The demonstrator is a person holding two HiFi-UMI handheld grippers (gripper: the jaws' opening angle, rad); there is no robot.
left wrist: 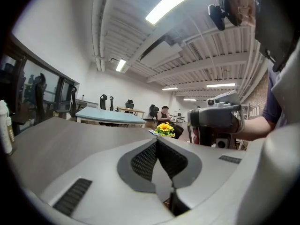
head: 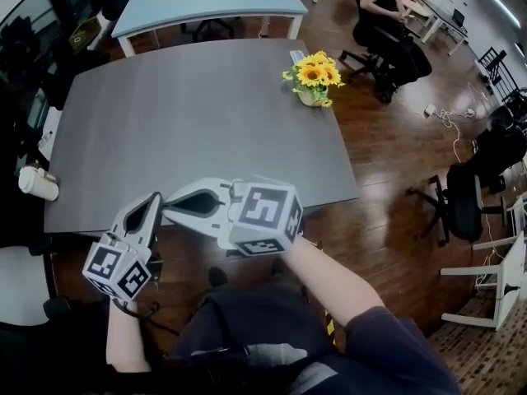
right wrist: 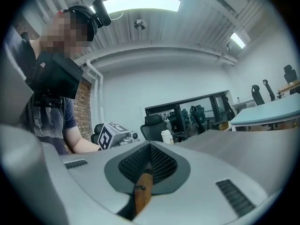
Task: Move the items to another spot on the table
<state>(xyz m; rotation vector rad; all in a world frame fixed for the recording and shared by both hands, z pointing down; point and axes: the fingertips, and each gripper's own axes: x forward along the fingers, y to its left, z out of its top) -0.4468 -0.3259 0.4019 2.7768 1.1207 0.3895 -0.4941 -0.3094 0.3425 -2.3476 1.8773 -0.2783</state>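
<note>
A small pot of yellow sunflowers (head: 313, 76) stands near the far right edge of the grey table (head: 189, 130); in the left gripper view the sunflowers (left wrist: 165, 128) are small and far off. A white cup (head: 37, 183) sits at the table's left edge, and the cup (right wrist: 166, 136) also shows in the right gripper view. My left gripper (head: 155, 199) is at the table's near edge, shut and empty. My right gripper (head: 170, 204) lies beside it and points left, with its jaws together and nothing between them. Both are far from the flowers.
A light blue table (head: 206, 2) stands beyond the grey one. Office chairs (head: 461, 196) and a seated person (head: 387, 23) are to the right on the wooden floor. A flat item (head: 297, 56) lies behind the flowers. A white bottle (left wrist: 4, 130) stands at the left.
</note>
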